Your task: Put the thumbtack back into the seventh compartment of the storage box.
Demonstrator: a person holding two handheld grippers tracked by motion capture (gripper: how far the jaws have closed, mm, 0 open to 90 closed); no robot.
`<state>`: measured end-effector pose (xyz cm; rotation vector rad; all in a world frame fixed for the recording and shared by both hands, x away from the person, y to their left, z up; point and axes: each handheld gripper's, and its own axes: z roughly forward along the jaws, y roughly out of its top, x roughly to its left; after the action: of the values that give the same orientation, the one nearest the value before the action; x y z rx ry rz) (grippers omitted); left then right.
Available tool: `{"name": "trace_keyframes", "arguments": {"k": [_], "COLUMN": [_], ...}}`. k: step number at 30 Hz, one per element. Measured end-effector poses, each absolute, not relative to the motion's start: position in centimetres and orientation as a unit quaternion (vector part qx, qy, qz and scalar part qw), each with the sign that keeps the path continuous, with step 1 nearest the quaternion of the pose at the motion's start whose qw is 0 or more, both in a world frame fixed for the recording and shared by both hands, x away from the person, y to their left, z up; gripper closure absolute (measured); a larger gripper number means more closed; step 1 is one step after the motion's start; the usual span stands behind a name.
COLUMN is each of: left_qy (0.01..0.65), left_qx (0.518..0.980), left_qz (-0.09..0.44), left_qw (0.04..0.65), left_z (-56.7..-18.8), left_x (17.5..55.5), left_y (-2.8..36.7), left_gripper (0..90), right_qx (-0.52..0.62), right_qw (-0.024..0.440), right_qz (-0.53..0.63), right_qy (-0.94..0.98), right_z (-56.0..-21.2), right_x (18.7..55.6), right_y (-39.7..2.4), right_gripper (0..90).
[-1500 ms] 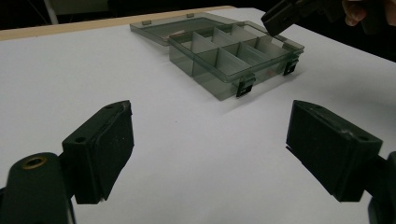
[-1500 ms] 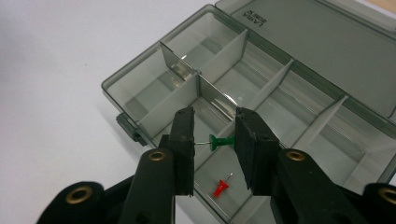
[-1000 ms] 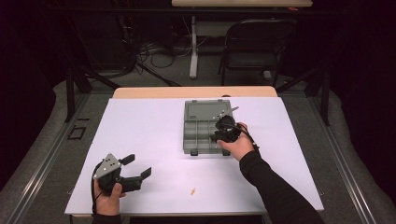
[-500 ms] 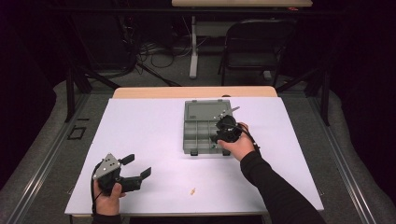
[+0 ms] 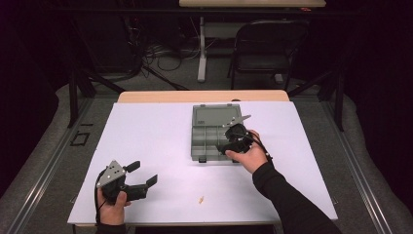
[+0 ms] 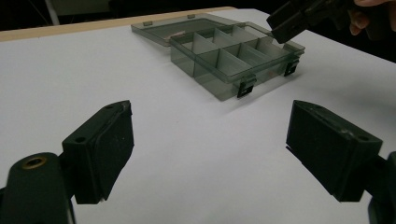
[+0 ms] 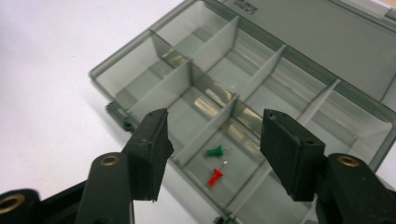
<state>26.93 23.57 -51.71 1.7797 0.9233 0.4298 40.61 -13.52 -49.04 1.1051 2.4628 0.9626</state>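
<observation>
Right now the jaws of my right gripper (image 7: 212, 154) have just been opening and stand apart with nothing between them, poised over the near row of the grey compartment box (image 5: 214, 131), where a green pushpin (image 7: 215, 150) and a red pushpin (image 7: 214, 177) lie side by side in one compartment, I judge freshly dropped there. Its lid lies flat behind, so every cell stays reachable. My left gripper (image 5: 141, 173) rests low on the white counter (image 5: 146, 131), jaws wide and empty, well away. Between us, near the front edge, a small orange pin (image 5: 200, 199) lies loose, probably next.
</observation>
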Motion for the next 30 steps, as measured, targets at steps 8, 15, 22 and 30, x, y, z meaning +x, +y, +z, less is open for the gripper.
{"name": "trace_keyframes", "arguments": {"k": [8, 15, 22, 30], "left_qy": [0.385, 0.384, 0.385, 0.384], "left_qx": [0.743, 0.744, 0.743, 0.743], "left_qz": [0.178, 0.177, 0.177, 0.178], "left_qw": [0.518, 0.518, 0.518, 0.518], "left_z": [-51.7, -51.7, -51.7, -51.7], "left_x": [26.9, 26.9, 26.9, 26.9], "left_y": [23.5, 23.5, 23.5, 23.5], "left_gripper": [14.9, 14.9, 14.9, 14.9], "right_qx": [0.349, 0.333, 0.323, 0.322], "right_qw": [0.141, 0.134, 0.131, 0.125], "right_qz": [0.351, 0.368, 0.379, 0.401], "right_qy": [0.858, 0.858, 0.857, 0.849], "right_z": [-48.5, -48.5, -48.8, -49.1], "right_x": [38.1, 35.9, 34.2, 32.6], "right_y": [-13.0, -12.6, -12.6, -12.7], "right_gripper": [39.6, 40.6, 40.6, 39.9]}}
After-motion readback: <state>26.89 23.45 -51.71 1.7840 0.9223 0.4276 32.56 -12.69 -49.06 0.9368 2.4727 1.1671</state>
